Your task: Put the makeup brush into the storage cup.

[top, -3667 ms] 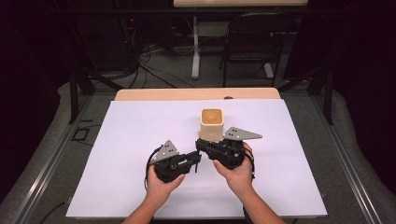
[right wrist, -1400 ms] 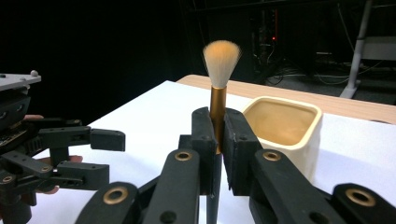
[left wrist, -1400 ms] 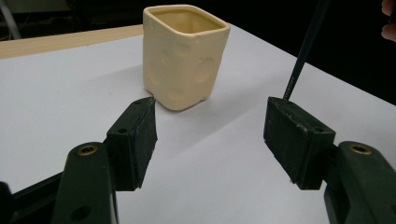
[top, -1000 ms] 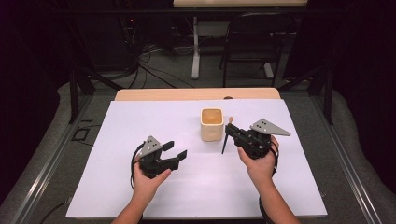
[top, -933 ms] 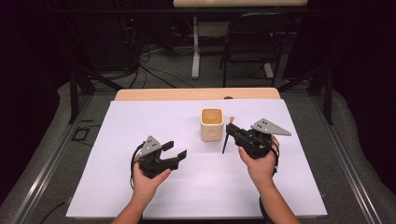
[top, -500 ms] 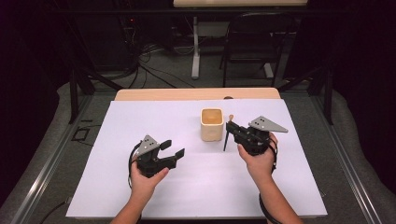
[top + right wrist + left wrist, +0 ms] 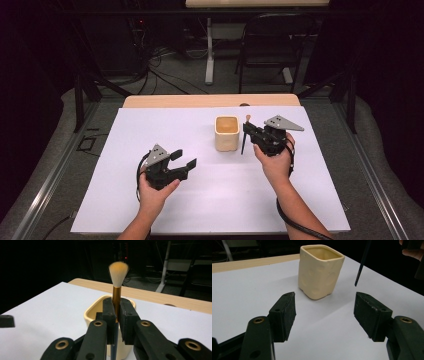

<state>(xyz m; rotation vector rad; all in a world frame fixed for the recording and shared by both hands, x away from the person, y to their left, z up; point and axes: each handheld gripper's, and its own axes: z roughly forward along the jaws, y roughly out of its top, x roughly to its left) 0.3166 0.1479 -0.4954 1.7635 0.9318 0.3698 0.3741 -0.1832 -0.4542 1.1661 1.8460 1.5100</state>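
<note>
1. Brush [image 7: 117, 287] is clamped upright in the right gripper [image 7: 116, 312], bristles up, handle tip pointing down. It hangs in the air just beside the cup [image 7: 226, 132], on its right in the high view, not in it.
2. Progress, as a judgement: pickup is done, brush is lifted and vertical. What is left is moving it over the cup mouth, lowering it in and letting go. Roughly halfway.
3. Left gripper [image 7: 182, 162] has its jaws wide apart and holds nothing. It sits low over the table, near the front left of the cup, aimed at it, well clear of it.
4. Brush: pale orange-tipped soft bristle tuft, shiny gold metal ferrule, thin dark tapered handle [image 7: 362, 263].
5. Cup [image 7: 320, 271]: cream, glazed-looking ceramic, squarish with rounded corners, slightly dimpled walls, thick rim, small feet at the base. Inside looks empty as far as the high view shows.
6. Gripper pads [image 7: 284, 313] are black, blocky and matte, with brass-coloured pivot pins.
7. Table [image 7: 165, 130] has a smooth white sheet on top; a bare wood strip shows at the far edge.
8. Beyond: dark floor, cables, a folding chair [image 7: 272, 47].
</note>
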